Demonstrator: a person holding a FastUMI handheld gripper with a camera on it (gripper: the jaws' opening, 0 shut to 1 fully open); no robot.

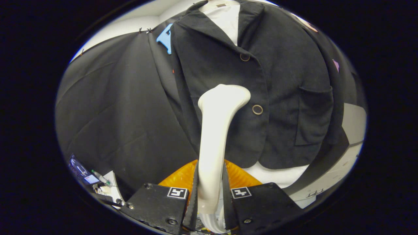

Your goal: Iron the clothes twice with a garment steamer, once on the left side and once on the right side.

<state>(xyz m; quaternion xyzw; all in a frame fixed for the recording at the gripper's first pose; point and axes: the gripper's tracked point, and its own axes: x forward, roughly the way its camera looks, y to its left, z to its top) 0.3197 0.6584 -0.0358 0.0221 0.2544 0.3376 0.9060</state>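
Observation:
A black jacket with round buttons hangs on a white form straight ahead, its white collar lining showing up top. My gripper is shut on the handle of a white garment steamer. The steamer rises from between the fingers, and its head rests against the jacket's left front panel, just left of the lower button. A chest pocket sits on the jacket's right side.
An orange object lies just beyond the fingers, under the jacket's hem. A small device with a screen and some cables sit low at the left. A white surface runs low at the right.

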